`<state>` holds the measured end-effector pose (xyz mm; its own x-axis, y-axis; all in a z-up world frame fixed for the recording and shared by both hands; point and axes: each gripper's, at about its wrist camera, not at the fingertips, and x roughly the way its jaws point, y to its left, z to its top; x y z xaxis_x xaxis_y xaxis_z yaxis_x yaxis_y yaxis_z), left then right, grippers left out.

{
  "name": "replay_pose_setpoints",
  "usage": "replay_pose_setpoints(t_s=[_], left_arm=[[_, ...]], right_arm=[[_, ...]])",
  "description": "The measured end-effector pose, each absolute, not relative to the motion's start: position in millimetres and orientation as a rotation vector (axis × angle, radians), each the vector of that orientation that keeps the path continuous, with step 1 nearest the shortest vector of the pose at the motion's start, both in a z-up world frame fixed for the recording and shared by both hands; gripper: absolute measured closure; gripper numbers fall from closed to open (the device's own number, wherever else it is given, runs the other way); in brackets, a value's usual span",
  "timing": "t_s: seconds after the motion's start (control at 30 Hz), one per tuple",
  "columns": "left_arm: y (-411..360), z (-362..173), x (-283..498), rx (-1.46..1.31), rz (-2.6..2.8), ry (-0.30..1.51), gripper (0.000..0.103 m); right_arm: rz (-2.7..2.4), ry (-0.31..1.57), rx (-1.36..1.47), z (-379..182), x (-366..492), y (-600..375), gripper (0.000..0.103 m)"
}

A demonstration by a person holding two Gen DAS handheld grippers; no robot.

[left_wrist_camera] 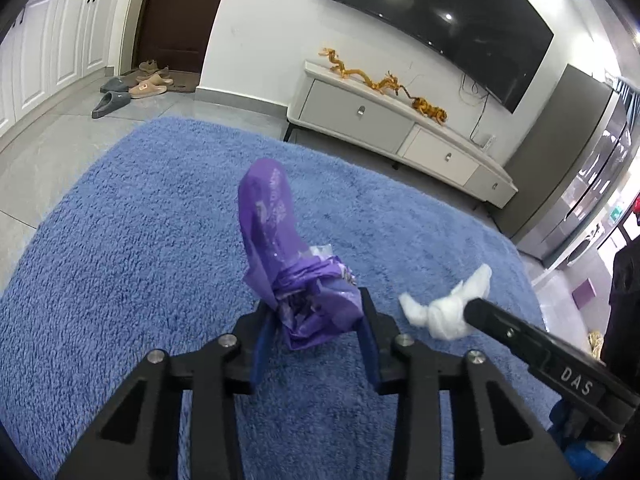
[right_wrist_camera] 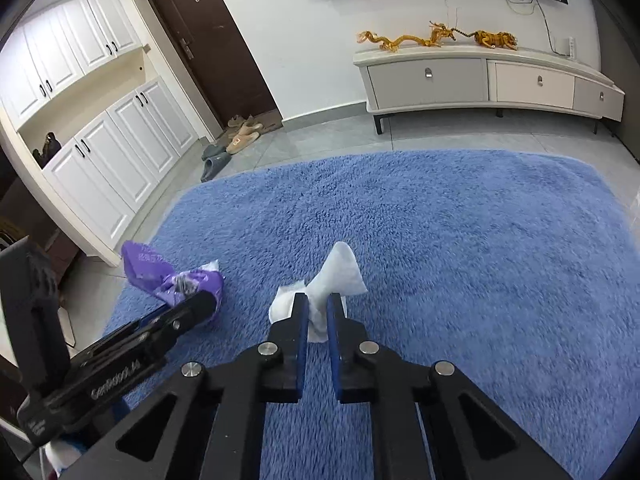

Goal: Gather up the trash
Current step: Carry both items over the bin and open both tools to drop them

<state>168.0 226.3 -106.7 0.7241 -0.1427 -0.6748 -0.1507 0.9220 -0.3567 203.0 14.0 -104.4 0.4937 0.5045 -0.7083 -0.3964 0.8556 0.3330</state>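
Note:
My left gripper [left_wrist_camera: 316, 312] is shut on a crumpled purple plastic wrapper [left_wrist_camera: 280, 248] and holds it above the blue shag rug [left_wrist_camera: 120, 260]. The wrapper stands up between the fingers, with a scrap of white paper tucked in it. My right gripper [right_wrist_camera: 318, 306] is shut on a crumpled white tissue [right_wrist_camera: 340, 276], also above the rug [right_wrist_camera: 480, 260]. The left wrist view shows the right gripper [left_wrist_camera: 472, 308] at the right with the tissue [left_wrist_camera: 444, 312]. The right wrist view shows the left gripper [right_wrist_camera: 200, 304] at the left with the purple wrapper [right_wrist_camera: 160, 272].
A white TV cabinet [right_wrist_camera: 480, 80] with gold dragon figures [right_wrist_camera: 420, 38] stands against the far wall under a wall TV [left_wrist_camera: 440, 20]. Slippers [right_wrist_camera: 236, 140] lie by the brown door [right_wrist_camera: 208, 40]. White cupboards [right_wrist_camera: 100, 152] line the left. Grey tile floor surrounds the rug.

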Motion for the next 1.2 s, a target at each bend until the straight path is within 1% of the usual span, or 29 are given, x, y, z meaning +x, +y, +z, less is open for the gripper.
replay_pose_setpoints(t_s=[0.33,0.67,1.0,1.2], left_arm=[[213,-80,132,-0.363,0.002,0.704,0.068],[180,-53,106,-0.343,-0.046,0.670,0.068],[88,-19,85,-0.254,-0.210,0.643,0.068],[6,-6,79,-0.178,-0.345,0.650,0.068]], right_arm=[[0.557,0.833,0.137,-78,165,-4,0.097],[0.497,0.764,0.196,-45,110,-55,0.098],[0.391,0.679,0.256,-15,53,-125,0.098],[0.281,0.626,0.299,-10,19,-182,0.098]])
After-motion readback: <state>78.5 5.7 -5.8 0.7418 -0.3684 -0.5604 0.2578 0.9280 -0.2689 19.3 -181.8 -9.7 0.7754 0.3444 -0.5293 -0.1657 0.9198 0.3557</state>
